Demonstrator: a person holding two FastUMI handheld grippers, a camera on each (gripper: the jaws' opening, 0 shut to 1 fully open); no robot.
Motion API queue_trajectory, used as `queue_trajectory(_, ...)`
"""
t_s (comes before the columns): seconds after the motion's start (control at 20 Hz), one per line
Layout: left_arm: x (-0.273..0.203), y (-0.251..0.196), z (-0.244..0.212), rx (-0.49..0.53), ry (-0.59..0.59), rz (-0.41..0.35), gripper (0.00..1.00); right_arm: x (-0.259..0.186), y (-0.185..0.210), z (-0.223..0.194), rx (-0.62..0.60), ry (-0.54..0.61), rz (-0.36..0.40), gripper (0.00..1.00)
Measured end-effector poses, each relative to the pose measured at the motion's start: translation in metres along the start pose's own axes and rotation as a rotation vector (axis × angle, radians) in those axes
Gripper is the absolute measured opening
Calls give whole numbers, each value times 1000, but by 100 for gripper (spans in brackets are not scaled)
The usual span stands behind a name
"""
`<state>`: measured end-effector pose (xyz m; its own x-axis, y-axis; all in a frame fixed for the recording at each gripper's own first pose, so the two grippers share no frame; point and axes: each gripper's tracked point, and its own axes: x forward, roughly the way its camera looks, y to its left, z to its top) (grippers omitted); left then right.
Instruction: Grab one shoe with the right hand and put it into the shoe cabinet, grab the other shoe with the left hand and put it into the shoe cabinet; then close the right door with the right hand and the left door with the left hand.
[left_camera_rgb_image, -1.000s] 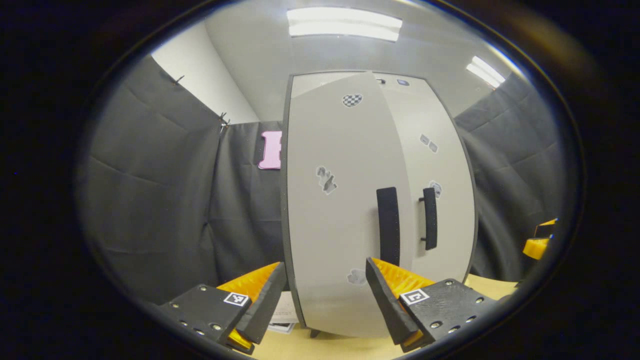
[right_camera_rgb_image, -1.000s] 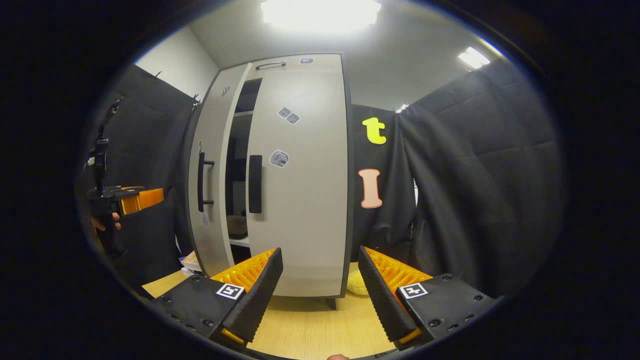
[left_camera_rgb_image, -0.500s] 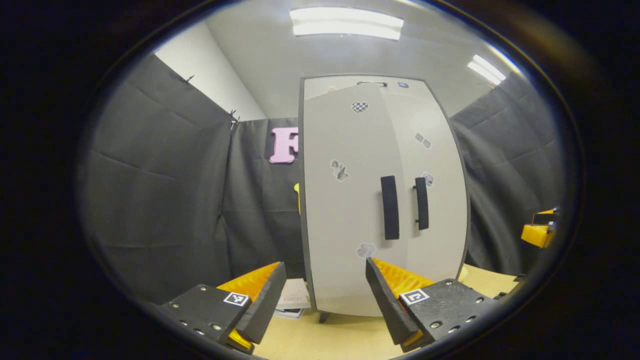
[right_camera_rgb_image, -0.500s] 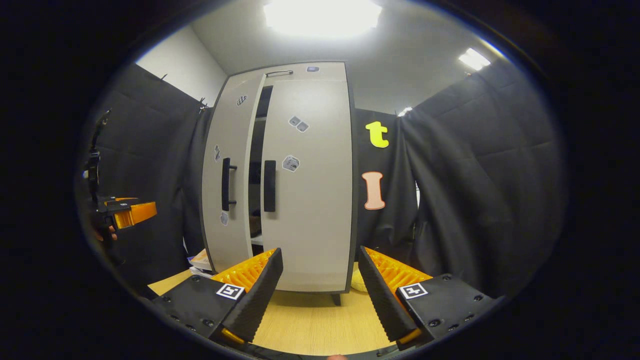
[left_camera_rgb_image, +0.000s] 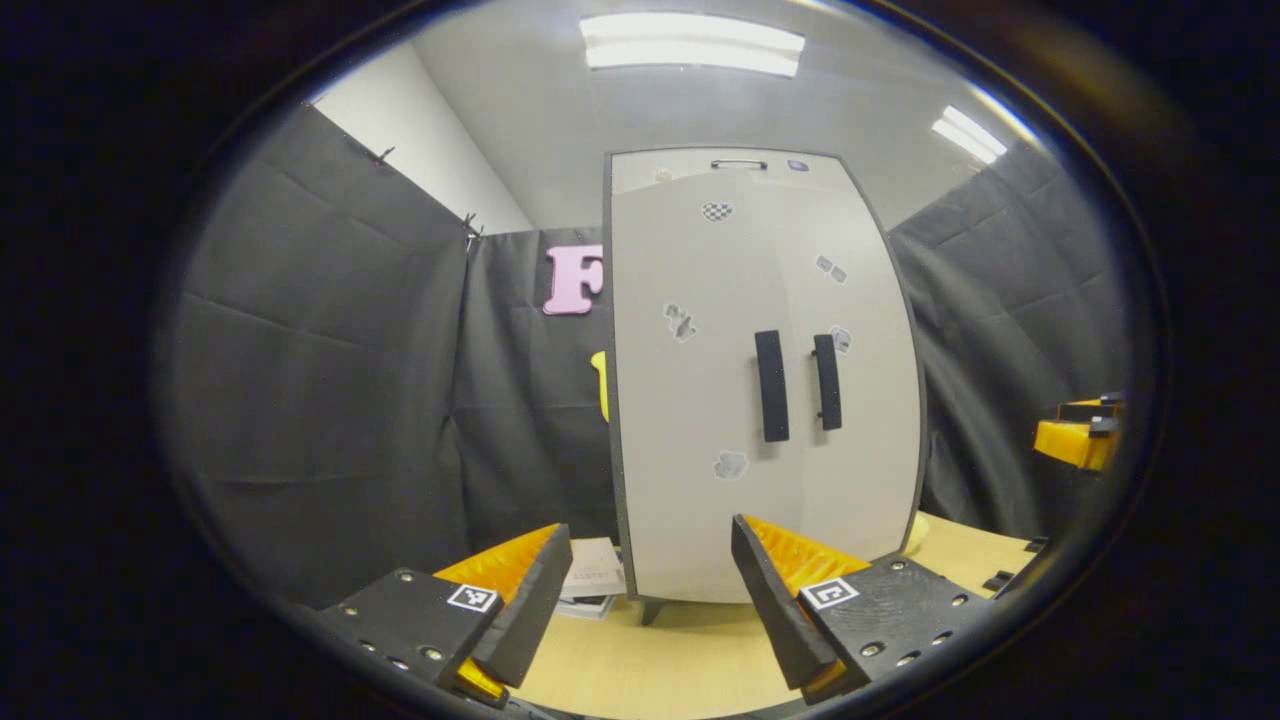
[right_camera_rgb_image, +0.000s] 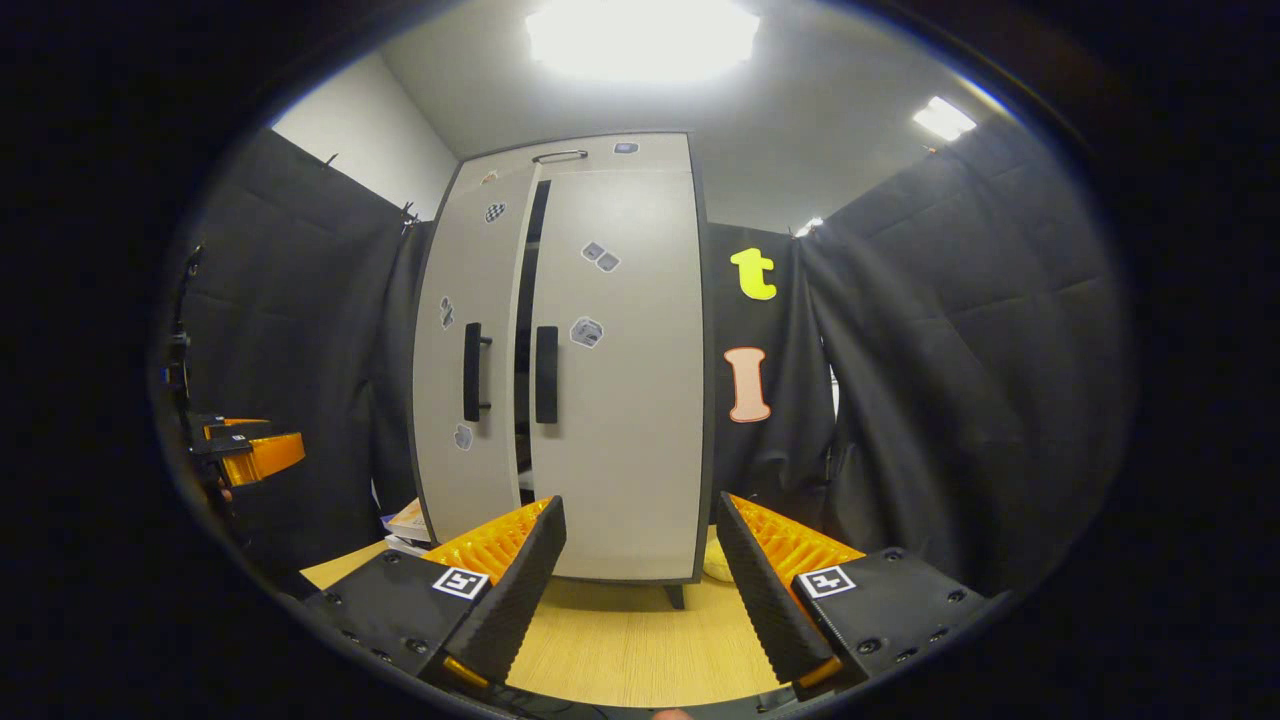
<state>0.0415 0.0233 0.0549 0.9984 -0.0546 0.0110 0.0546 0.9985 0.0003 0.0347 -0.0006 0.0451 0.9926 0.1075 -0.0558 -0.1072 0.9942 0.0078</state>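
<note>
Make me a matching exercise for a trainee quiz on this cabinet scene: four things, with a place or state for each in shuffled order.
Things:
1. left door
2. right door
3. stack of papers
4. right gripper

States or places:
A. fingers apart, holding nothing
B. flush against the cabinet front
C. on the table beside the cabinet's foot
D. not quite shut, dark gap beside it

Pairs: 1-D, 2-B, 3-C, 4-A

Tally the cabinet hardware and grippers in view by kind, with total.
Cabinet doors: 2, left door, right door
Door handles: 2, and
Grippers: 2, left gripper, right gripper
Total: 6
</note>
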Motion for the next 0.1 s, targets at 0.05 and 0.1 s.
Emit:
queue_trajectory(0.05,-3,0,-2,2,3,0,100,-2,-1,0,0,1,1,96)
queue_trajectory(0.1,-4,0,-2,4,5,1,93,-3,-1,-1,0,-1,-1,96)
